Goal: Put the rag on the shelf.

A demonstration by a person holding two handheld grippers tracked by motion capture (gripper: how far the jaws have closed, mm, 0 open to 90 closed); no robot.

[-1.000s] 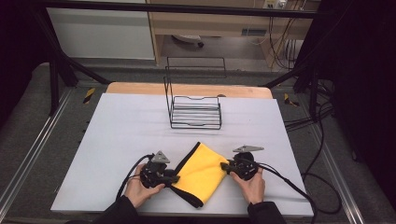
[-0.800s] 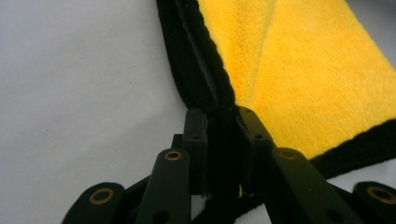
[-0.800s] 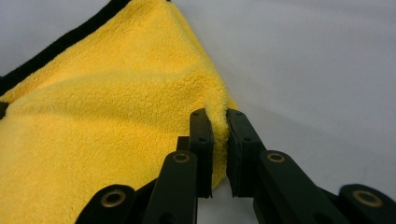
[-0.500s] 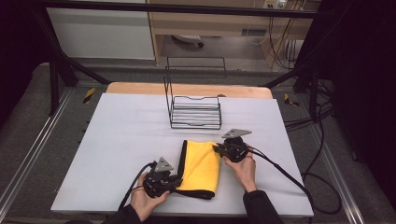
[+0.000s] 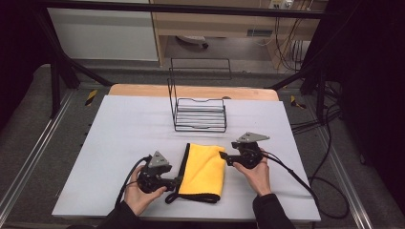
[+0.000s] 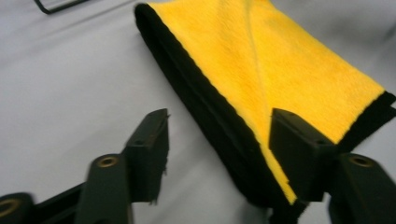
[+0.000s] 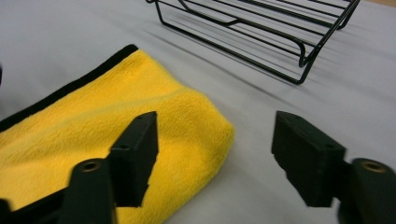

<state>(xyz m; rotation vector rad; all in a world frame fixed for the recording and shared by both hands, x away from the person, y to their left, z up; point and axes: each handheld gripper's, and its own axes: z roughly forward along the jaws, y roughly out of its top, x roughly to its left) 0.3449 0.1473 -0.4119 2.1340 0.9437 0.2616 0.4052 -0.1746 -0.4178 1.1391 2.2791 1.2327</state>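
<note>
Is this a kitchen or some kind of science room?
Probably a lab or workshop. A black metal frame surrounds the table, loose cables trail over the floor, and a person works two hand-held grippers by a yellow cloth.

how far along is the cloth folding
Done: the yellow cloth lies folded flat on the table. In hand: nothing; the left gripper and right gripper flank it with jaws open. Possibly left: moving it to the wire rack, which holds nothing.
</note>
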